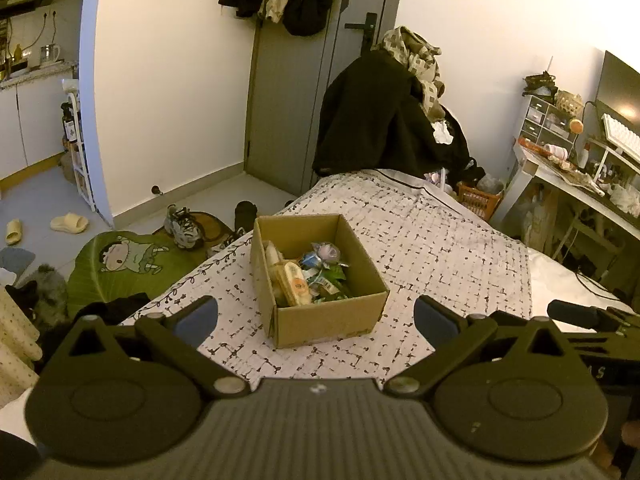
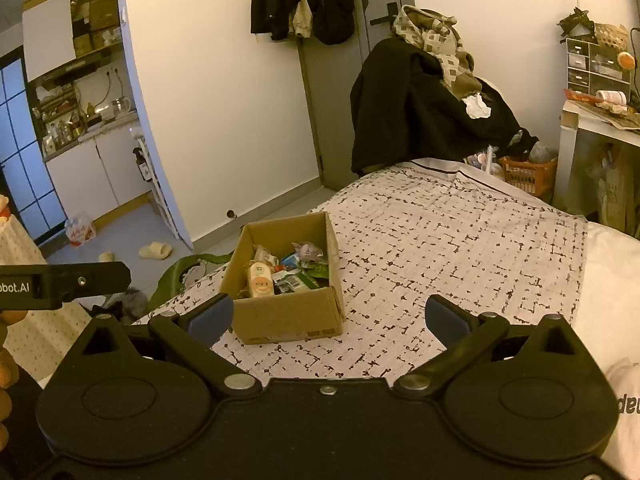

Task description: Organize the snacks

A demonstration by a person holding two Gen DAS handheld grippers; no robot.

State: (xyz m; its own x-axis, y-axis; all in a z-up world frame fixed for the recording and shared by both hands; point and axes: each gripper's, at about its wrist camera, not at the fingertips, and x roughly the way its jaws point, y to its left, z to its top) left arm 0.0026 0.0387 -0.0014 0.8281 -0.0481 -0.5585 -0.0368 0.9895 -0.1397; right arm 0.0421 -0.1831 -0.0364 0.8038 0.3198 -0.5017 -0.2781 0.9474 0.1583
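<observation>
An open cardboard box [image 1: 332,322] [image 2: 288,322] sits on the patterned bed cover, holding several snack packets [image 1: 308,274] [image 2: 286,270]: a pale wrapped bar with an orange mark, plus green, blue and purple wrappers. My left gripper [image 1: 316,320] hovers just short of the box's near wall, open with nothing between its blue pads. My right gripper [image 2: 328,318] hangs back on the box's right side, open and empty too. The left gripper's black body [image 2: 60,284] shows at the left edge of the right wrist view.
The bed cover [image 1: 440,256] [image 2: 460,240] stretches right of the box. A chair draped in dark coats [image 1: 380,120] stands at the bed's foot. Beyond it sit an orange basket [image 2: 528,174] and a cluttered desk [image 1: 580,172]. Shoes [image 1: 184,226] and a green rug [image 1: 124,268] lie on the floor left.
</observation>
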